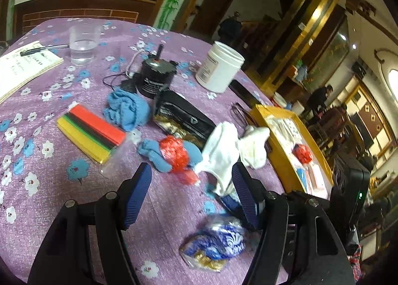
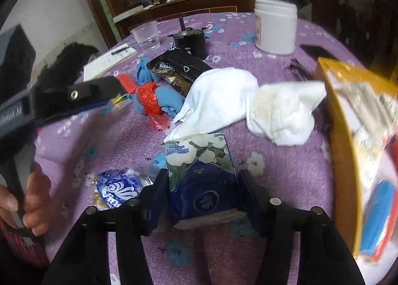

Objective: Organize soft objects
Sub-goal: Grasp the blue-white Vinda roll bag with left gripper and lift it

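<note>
Right gripper (image 2: pixel 202 185) clamps the tissue pack (image 2: pixel 201 175); left gripper (image 1: pixel 191 185) gapes empty above the tablecloth; next, carrying the pack rightward into the yellow box (image 2: pixel 333 121)

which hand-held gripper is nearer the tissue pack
Right. The right hand-held gripper has the tissue pack between its fingers; the left hand-held gripper is beside it, over the purple cloth.
</note>
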The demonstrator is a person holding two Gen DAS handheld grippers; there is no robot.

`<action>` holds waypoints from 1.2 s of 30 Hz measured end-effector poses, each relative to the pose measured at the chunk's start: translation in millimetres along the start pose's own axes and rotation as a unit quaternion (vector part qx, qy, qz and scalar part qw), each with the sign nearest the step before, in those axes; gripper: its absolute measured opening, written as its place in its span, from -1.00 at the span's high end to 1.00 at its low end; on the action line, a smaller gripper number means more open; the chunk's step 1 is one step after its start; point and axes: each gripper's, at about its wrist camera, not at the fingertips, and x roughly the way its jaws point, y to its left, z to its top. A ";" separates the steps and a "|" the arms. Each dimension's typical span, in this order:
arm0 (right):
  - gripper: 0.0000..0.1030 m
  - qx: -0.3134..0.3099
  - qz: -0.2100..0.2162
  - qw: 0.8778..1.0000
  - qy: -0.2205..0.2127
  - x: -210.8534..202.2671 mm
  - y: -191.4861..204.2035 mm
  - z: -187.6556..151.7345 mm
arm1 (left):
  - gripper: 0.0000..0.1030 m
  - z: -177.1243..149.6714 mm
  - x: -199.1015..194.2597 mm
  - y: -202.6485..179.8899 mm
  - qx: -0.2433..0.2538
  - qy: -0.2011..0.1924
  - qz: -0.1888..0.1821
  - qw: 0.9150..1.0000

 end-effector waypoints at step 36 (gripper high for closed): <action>-0.03 0.089 -0.014 0.995 -0.052 -30.7 -26.8 -29.8 | -0.14 -66.9 35.3 -67.4 0.222 0.110 0.088 0.965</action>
